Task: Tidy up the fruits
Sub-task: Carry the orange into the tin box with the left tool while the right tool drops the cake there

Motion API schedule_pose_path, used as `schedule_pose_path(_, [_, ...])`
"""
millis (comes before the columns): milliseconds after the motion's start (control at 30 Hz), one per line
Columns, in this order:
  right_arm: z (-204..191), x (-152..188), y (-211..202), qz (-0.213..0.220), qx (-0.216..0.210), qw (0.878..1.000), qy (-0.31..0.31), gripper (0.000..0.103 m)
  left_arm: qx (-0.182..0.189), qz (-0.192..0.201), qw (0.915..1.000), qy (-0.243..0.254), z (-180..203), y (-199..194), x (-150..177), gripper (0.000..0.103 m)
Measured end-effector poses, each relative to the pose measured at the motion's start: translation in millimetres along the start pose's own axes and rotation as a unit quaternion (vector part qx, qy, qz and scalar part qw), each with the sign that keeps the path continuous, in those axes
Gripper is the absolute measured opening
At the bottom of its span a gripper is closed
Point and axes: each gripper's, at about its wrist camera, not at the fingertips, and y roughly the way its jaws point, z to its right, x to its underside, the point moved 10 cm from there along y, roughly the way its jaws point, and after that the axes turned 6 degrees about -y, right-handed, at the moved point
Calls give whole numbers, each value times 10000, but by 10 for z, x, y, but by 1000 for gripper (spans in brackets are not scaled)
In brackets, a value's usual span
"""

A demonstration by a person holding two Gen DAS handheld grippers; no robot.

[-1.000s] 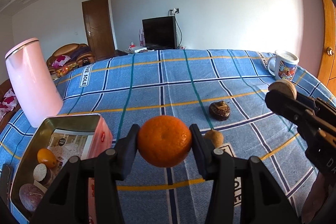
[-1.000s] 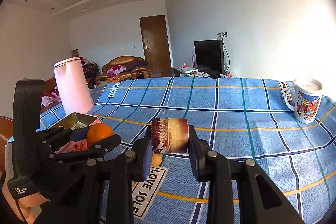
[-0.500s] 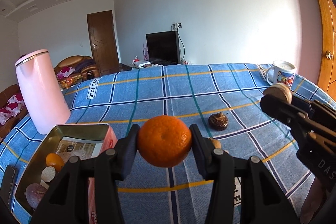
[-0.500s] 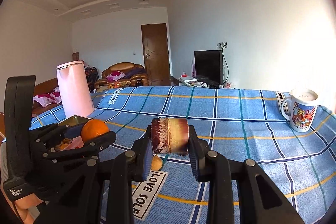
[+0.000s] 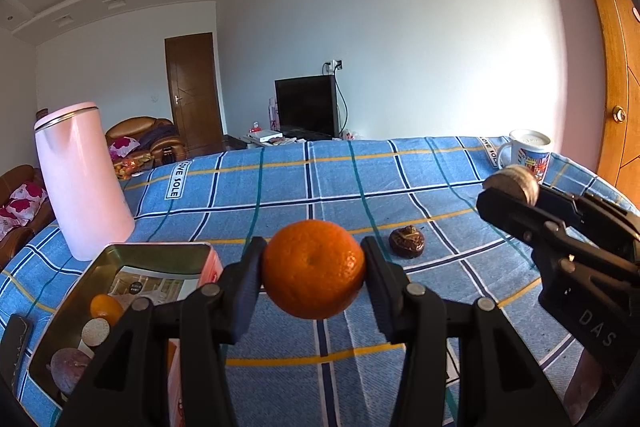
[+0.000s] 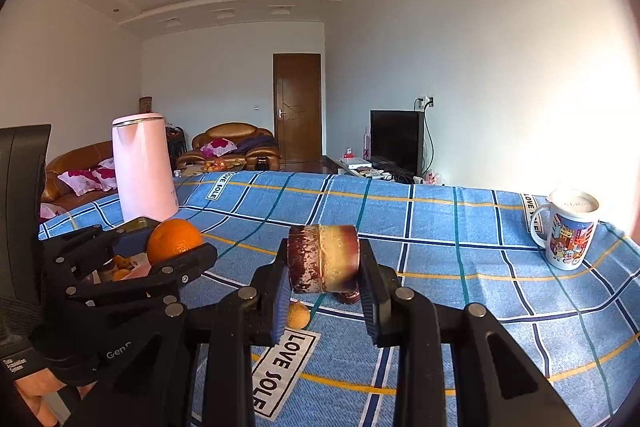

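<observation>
Left hand-held gripper [image 5: 314,269]: clamps an orange [image 5: 314,269] between its pads, raised above the blue checked worktop [image 5: 360,179], just right of the tin.
Right hand-held gripper [image 6: 324,259]: closed on a short brown-and-cream cylinder piece [image 6: 323,258], carried clear of the cloth.
Already stowed: the open metal tin [image 5: 152,250] near the left edge holds a small orange fruit, a pale round piece and a purplish fruit.
Still out: a dark wrinkled fruit [image 5: 407,241] at mid-cloth, and a small yellow-brown fruit [image 6: 298,315] by the "LOVE SOLE" label.
Progress, by judgement: roughly midway.
Room to move: wide bare cloth between the grippers; the pink kettle [image 5: 82,179] crowds the tin's far side, and the mug [image 6: 570,233] sits near the right edge.
</observation>
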Motion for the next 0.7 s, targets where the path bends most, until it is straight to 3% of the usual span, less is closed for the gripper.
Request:
schedule_pose_path(367, [-57,-3,37,-86,83,9999,-45,32,92,-17,9998,-168,-123,-53,1,50])
schedule_pose_path(700, [-855,-263,363,-272,-745,9960,-404,32,-314,-49,9978,-579,-882,-145,-92,50])
